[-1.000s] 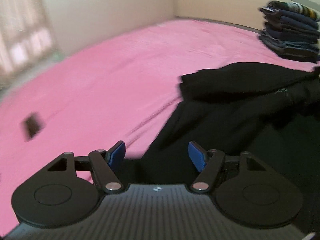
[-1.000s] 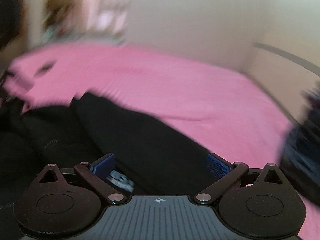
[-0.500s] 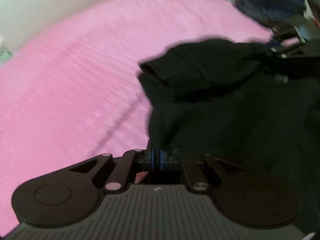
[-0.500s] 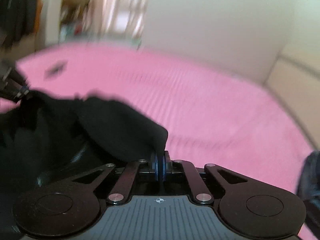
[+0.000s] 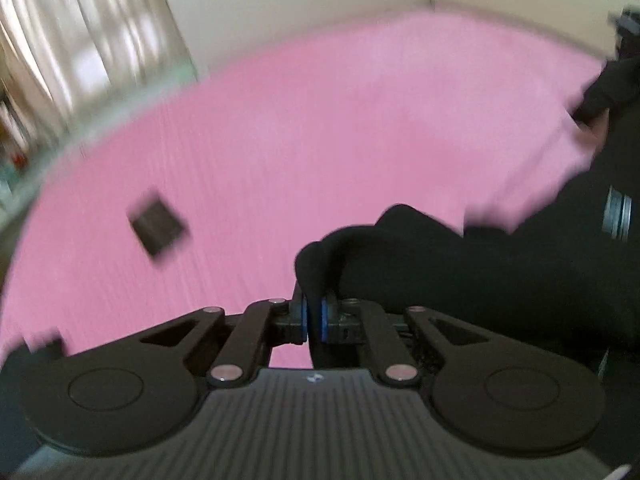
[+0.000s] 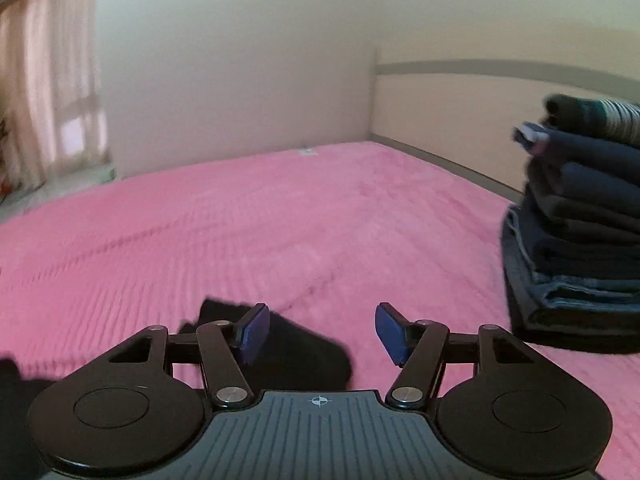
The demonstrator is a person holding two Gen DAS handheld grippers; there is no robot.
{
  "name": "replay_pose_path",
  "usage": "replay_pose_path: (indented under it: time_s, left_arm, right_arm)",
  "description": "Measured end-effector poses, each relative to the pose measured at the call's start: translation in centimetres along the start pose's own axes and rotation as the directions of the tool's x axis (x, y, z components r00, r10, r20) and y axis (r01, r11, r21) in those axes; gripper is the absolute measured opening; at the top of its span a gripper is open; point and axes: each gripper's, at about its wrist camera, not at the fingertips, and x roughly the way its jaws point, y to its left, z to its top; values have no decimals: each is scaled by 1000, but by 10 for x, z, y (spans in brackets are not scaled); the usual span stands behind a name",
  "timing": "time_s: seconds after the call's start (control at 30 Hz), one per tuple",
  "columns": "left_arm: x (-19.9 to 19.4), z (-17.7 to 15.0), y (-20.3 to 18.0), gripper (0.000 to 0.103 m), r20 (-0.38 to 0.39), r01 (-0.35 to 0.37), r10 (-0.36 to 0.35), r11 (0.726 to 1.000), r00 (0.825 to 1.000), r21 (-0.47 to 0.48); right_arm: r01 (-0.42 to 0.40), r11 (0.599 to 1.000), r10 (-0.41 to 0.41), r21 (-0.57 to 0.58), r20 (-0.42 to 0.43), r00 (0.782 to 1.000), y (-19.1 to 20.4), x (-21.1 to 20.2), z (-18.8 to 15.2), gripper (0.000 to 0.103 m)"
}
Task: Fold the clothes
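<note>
Left gripper (image 5: 313, 318) pinched a fold of the black garment (image 5: 500, 264); right gripper (image 6: 320, 334) gaped empty.

The left's pads were nearly together on a bunched edge, likely to drag it flat across the pink bed (image 5: 280, 140). The right hovered wide apart over a garment corner, near the stack (image 6: 580, 240) of folded clothes toward the bed's far right edge.

A pink bedspread (image 6: 280, 232) covers the whole bed, ribbed and a little creased. On it lies a small dark flat object (image 5: 158, 226) — too blurred to identify. Pale curtains (image 5: 80, 32) hang at the window on the left, and a cream wall (image 6: 240, 60) rises behind — plain, with a grey-trimmed headboard (image 6: 460, 92) beside it.
</note>
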Motion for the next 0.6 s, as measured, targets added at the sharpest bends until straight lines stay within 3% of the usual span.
replay_pose_path:
  time_s: [0.07, 0.1, 0.13, 0.2, 0.27, 0.37, 0.47, 0.53, 0.57, 0.6]
  left_arm:
    - [17, -22, -2, 5, -26, 24, -24, 1000, 999, -21]
    - [21, -30, -4, 5, -32, 35, -35, 999, 999, -23]
    - [23, -37, -5, 5, -34, 43, -44, 999, 998, -19]
    - [20, -45, -5, 4, -22, 48, -48, 999, 999, 0]
    - [13, -48, -4, 3, 21, 57, -57, 998, 998, 20]
    - [-8, -58, -2, 3, 138, 85, -90, 995, 986, 46]
    - [-38, -75, 2, 3, 285, 131, -149, 988, 947, 81]
    - [-50, -88, 6, 3, 331, 161, -185, 982, 925, 99]
    - [-54, -95, 8, 3, 335, 173, -197, 980, 922, 100]
    - [-54, -99, 9, 3, 321, 179, -201, 979, 926, 96]
  right_arm:
    - [-108, 992, 111, -70, 43, 993, 20, -11, -6, 62]
    - [-187, 976, 194, -108, 54, 980, 32, -14, -8, 62]
    - [-302, 942, 307, -144, 17, 951, 46, -11, -7, 62]
    - [-517, 832, 503, -202, -117, 856, 81, 5, -7, 62]
    - [-650, 718, 594, -250, -266, 759, 118, 27, -11, 62]
    - [-730, 628, 583, -269, -459, 670, 161, 68, -26, 62]
    - [-780, 572, 463, -253, -685, 562, 186, 103, -60, 66]
    - [-766, 560, 447, -316, -664, 600, 180, 85, -70, 64]
    - [-753, 577, 438, -317, -658, 613, 176, 75, -70, 53]
    - [-759, 571, 447, -312, -658, 607, 170, 64, -71, 27]
